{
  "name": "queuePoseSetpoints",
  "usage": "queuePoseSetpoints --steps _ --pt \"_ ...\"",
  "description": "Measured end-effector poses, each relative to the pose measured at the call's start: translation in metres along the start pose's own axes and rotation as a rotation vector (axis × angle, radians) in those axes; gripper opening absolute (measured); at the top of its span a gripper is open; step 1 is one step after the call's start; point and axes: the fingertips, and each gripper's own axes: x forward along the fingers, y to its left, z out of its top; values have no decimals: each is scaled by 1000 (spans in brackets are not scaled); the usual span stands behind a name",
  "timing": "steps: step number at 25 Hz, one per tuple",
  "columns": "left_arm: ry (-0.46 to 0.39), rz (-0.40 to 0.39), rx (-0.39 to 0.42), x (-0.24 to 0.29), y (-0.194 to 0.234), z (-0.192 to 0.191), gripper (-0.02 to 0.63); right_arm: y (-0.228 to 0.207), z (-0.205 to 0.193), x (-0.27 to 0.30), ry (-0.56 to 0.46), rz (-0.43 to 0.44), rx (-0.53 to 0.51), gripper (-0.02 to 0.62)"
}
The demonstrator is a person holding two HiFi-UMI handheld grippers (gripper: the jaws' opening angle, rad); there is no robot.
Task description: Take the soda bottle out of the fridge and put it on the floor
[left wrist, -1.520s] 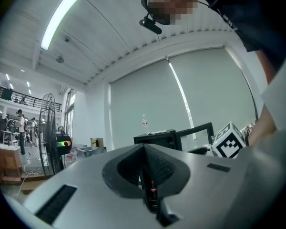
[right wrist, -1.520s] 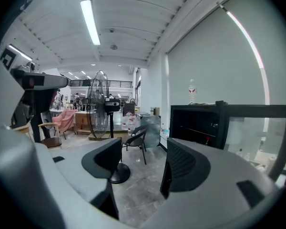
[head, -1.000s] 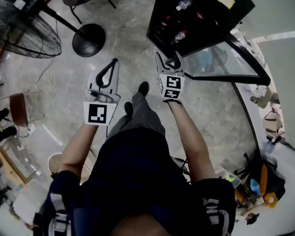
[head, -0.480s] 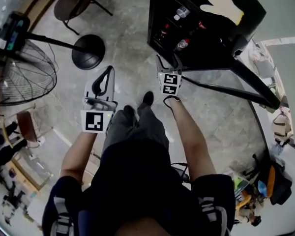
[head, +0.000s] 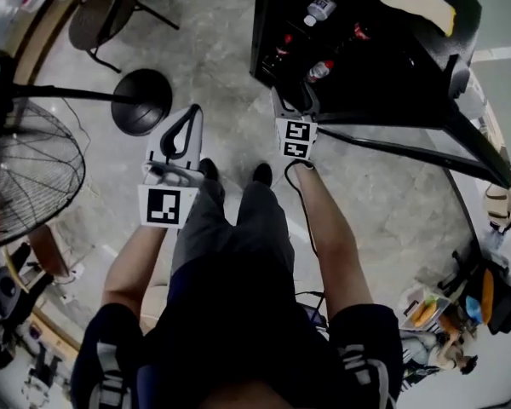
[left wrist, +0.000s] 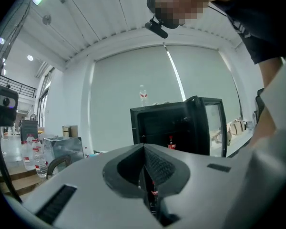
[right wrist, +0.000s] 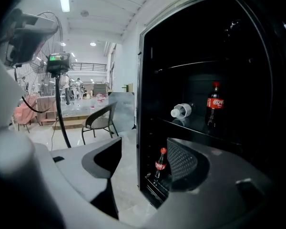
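The black fridge stands open at the top of the head view, its glass door swung out to the right. Inside, a red-capped soda bottle stands on the bottom shelf and a second soda bottle on the shelf above, beside a clear bottle lying on its side. My right gripper is open and empty just in front of the fridge opening, short of the shelves. My left gripper is shut and empty, held back to the left over the floor. Past its jaws the fridge shows with a soda bottle inside.
A standing fan's round base and a chair are on the stone floor left of the fridge. The fan head fills the left edge. Bags and clutter lie at the lower right. My feet are between the grippers.
The person has stepped closer to the fridge. The right gripper has come up to the opening, still open. The left gripper has stayed shut at the left.
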Motion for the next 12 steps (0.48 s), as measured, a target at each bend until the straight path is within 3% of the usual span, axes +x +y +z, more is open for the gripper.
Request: queuePoseSetpoints --steps 12 --pt "12 -77 -29 27 18 -107 23 -4 -79 83 -7 -41 -15 311"
